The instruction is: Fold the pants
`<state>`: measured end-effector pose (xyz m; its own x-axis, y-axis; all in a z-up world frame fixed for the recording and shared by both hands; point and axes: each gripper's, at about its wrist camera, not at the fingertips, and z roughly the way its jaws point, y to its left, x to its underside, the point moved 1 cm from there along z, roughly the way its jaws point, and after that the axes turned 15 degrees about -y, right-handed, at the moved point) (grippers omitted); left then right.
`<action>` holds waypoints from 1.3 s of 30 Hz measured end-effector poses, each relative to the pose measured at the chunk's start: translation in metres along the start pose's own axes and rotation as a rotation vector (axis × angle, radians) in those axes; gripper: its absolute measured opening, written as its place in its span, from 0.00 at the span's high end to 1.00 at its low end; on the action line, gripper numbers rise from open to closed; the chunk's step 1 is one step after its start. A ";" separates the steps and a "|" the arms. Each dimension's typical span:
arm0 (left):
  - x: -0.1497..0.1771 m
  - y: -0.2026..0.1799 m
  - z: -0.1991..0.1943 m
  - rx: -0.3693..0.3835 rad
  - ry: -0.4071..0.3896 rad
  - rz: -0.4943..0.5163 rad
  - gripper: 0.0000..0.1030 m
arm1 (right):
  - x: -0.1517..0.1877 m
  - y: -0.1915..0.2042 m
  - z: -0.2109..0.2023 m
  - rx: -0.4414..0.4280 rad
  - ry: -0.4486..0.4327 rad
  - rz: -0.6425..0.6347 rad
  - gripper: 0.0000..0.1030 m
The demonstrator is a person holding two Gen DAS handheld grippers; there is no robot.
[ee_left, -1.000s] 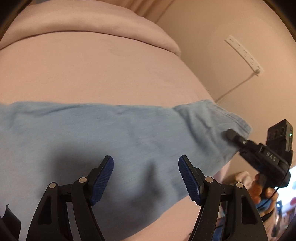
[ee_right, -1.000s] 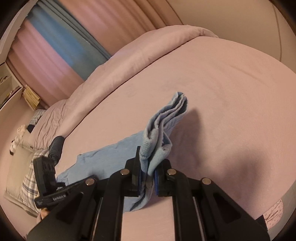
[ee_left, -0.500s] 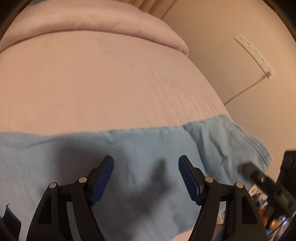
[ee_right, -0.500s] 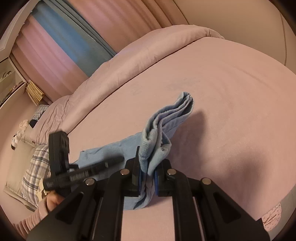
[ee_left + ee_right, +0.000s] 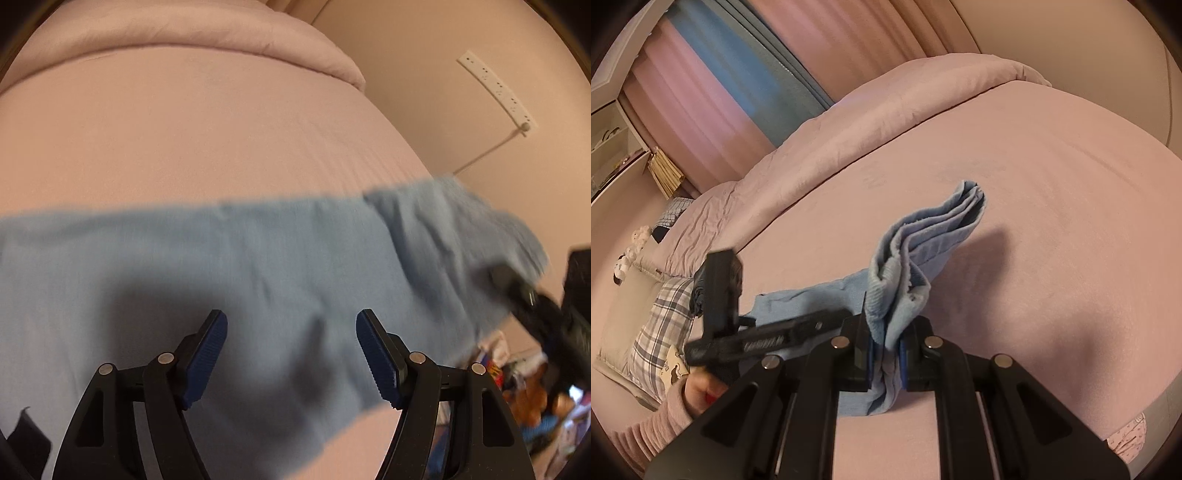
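Note:
Light blue pants [image 5: 229, 266] lie in a long band across the pink bed. My left gripper [image 5: 291, 343] hovers open and empty just above the band's near edge. My right gripper [image 5: 884, 350] is shut on the pants' bunched end [image 5: 905, 266], which stands up in folds above the bed. The right gripper also shows in the left wrist view [image 5: 517, 291], at the band's right end. The left gripper shows blurred in the right wrist view [image 5: 812, 325], close to the left of my right fingers.
The pink bedsheet [image 5: 1052, 192] spreads wide, with a rolled pink duvet [image 5: 886, 110] along the far side. A plaid pillow [image 5: 661, 325] lies at the left. A white power strip [image 5: 495, 92] hangs on the wall. Clutter [image 5: 517, 387] sits on the floor beyond the bed edge.
My left gripper has swung toward the right gripper along the pants and stays open. The right gripper keeps its hold on the bunched end, almost still.

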<state>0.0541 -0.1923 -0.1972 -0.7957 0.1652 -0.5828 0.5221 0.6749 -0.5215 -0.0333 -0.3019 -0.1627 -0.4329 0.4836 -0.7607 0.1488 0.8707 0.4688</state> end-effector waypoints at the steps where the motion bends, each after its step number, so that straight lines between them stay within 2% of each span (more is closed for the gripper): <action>1: 0.010 0.003 -0.006 0.012 0.002 -0.016 0.30 | 0.000 0.004 -0.001 -0.005 0.000 -0.009 0.90; 3: 0.027 0.008 -0.009 0.025 0.031 -0.041 0.30 | 0.001 0.012 -0.002 -0.017 0.001 -0.029 0.90; 5: 0.030 0.012 -0.016 0.031 0.001 -0.027 0.30 | 0.001 0.019 -0.001 -0.027 0.004 -0.046 0.90; 6: 0.027 0.013 -0.014 0.042 -0.007 -0.052 0.30 | 0.002 0.025 -0.001 -0.032 0.006 -0.060 0.90; 8: 0.019 0.018 -0.021 0.086 -0.051 -0.131 0.30 | 0.003 0.036 0.002 -0.044 0.009 -0.086 0.90; 13: 0.015 0.037 -0.076 0.188 -0.196 -0.217 0.30 | 0.012 0.069 0.011 -0.107 0.038 -0.170 0.90; 16: 0.008 0.050 -0.098 0.261 -0.252 -0.313 0.30 | 0.024 0.090 0.021 -0.137 0.069 -0.234 0.90; 19: 0.004 0.052 -0.113 0.310 -0.299 -0.367 0.30 | 0.040 0.110 0.034 -0.166 0.109 -0.291 0.90; 22: -0.004 0.047 -0.111 0.374 -0.293 -0.402 0.30 | 0.059 0.129 0.050 -0.177 0.151 -0.366 0.90; 24: -0.006 0.049 -0.106 0.401 -0.274 -0.419 0.26 | 0.073 0.141 0.061 -0.182 0.180 -0.412 0.90; 29: -0.011 0.054 -0.091 0.280 -0.219 -0.399 0.27 | 0.094 0.157 0.081 -0.155 0.218 -0.499 0.90; 31: -0.014 0.057 -0.086 0.238 -0.210 -0.385 0.44 | 0.099 0.160 0.086 -0.142 0.225 -0.525 0.90; 33: -0.015 0.057 -0.083 0.169 -0.194 -0.350 0.81 | 0.103 0.165 0.089 -0.129 0.220 -0.560 0.90; 34: -0.018 0.058 -0.079 0.152 -0.195 -0.343 0.88 | 0.104 0.168 0.091 -0.113 0.209 -0.587 0.90; 35: -0.019 0.061 -0.081 0.146 -0.202 -0.342 0.94 | 0.105 0.171 0.092 -0.099 0.200 -0.605 0.90; 39: -0.016 0.069 -0.092 0.128 -0.254 -0.330 0.96 | 0.107 0.185 0.095 -0.078 0.166 -0.650 0.90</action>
<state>0.0748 -0.0817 -0.1663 -0.8340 -0.2369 -0.4984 0.2993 0.5646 -0.7692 0.0323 -0.0809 -0.2003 -0.5441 -0.1623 -0.8231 -0.2501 0.9679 -0.0256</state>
